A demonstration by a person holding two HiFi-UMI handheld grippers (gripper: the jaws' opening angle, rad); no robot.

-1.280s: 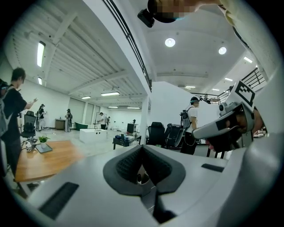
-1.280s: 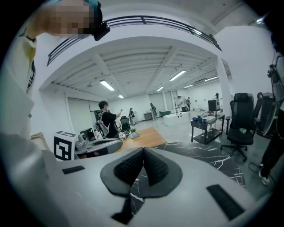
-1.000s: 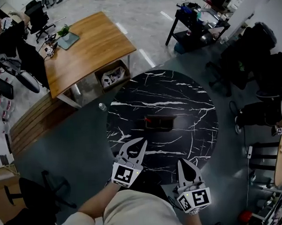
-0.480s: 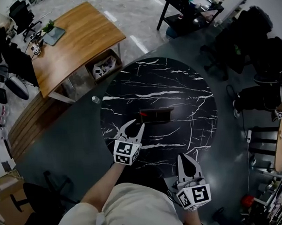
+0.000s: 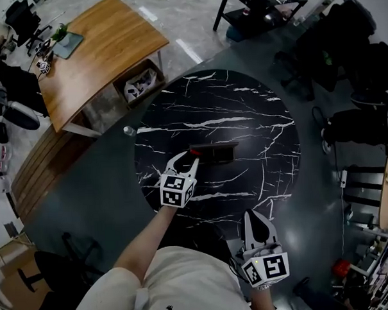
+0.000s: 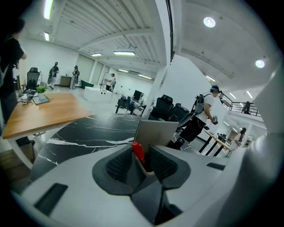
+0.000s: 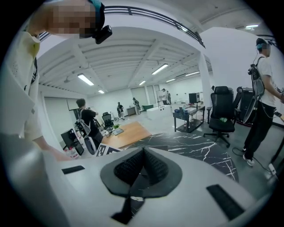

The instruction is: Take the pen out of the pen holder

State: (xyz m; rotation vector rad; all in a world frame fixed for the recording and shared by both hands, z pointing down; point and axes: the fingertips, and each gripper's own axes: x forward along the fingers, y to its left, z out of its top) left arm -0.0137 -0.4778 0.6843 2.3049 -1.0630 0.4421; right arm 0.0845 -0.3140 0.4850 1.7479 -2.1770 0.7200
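A dark rectangular pen holder [image 5: 214,153] lies near the middle of the round black marble table [image 5: 243,110]. A red pen [image 5: 195,152] sticks out at the holder's left end. My left gripper [image 5: 188,156] is open, one jaw on each side of that red end. In the left gripper view the red pen [image 6: 138,151] stands between the two dark pads of the left gripper [image 6: 140,156], with the holder's grey wall [image 6: 156,132] right behind it. My right gripper [image 5: 255,216] hangs shut and empty over the table's near edge; in its own view the right gripper [image 7: 143,153] shows its pads meeting.
A wooden desk [image 5: 93,56] stands at the far left with a box [image 5: 139,85] under it. A small bottle [image 5: 127,130] stands on the floor by the table. A black rack [image 5: 258,10] and office chairs [image 5: 364,73] lie to the far right. People stand in the background.
My left gripper has moved forward across the table to the holder's left end, so the red pen now sits between its jaws. The right gripper has stayed near the table's near edge.
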